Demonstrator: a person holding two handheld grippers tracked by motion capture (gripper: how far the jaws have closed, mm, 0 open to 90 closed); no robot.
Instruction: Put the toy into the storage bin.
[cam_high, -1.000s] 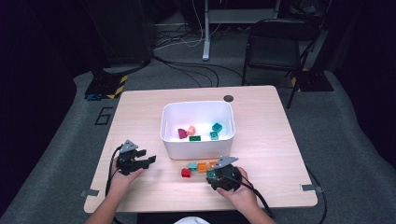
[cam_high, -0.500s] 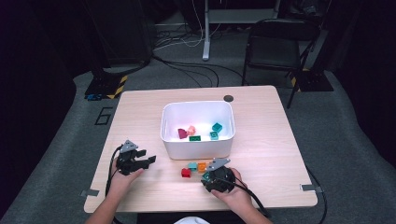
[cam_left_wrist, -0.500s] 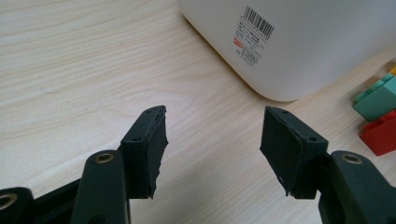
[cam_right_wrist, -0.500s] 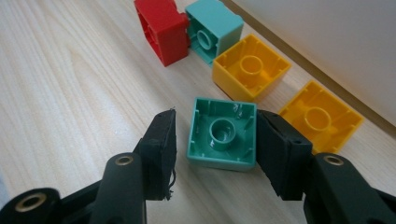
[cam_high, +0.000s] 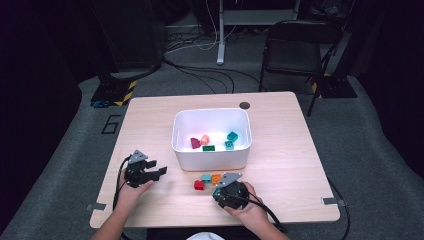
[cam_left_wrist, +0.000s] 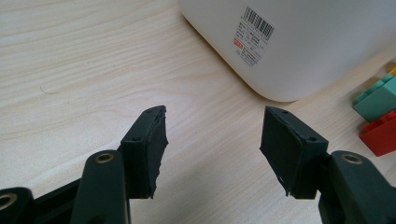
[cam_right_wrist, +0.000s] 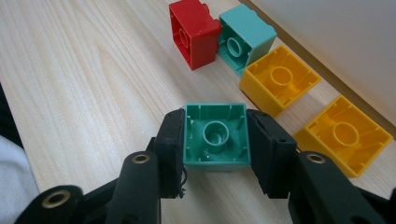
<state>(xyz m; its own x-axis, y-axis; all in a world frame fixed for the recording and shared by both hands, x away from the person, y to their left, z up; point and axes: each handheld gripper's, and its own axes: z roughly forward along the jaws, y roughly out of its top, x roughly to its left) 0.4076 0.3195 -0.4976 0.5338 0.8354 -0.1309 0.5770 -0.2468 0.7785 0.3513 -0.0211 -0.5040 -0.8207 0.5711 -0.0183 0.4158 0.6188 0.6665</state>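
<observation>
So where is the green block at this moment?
In the right gripper view the green block sits hollow side up between the right gripper pads, on the table just short of two yellow blocks.

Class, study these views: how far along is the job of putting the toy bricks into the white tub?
Done: several bricks lie in the white tub. In hand: the right tool has just closed on a green brick. Left: a red brick, a teal brick and two yellow bricks on the table. The left tool waits open.

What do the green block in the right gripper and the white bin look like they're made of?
Green block: likely moulded hard plastic, glossy, with ribbed hollow underside and a central tube. White bin: probably smooth plastic with a slight sheen, rounded corners and a barcode label on its wall.
</observation>
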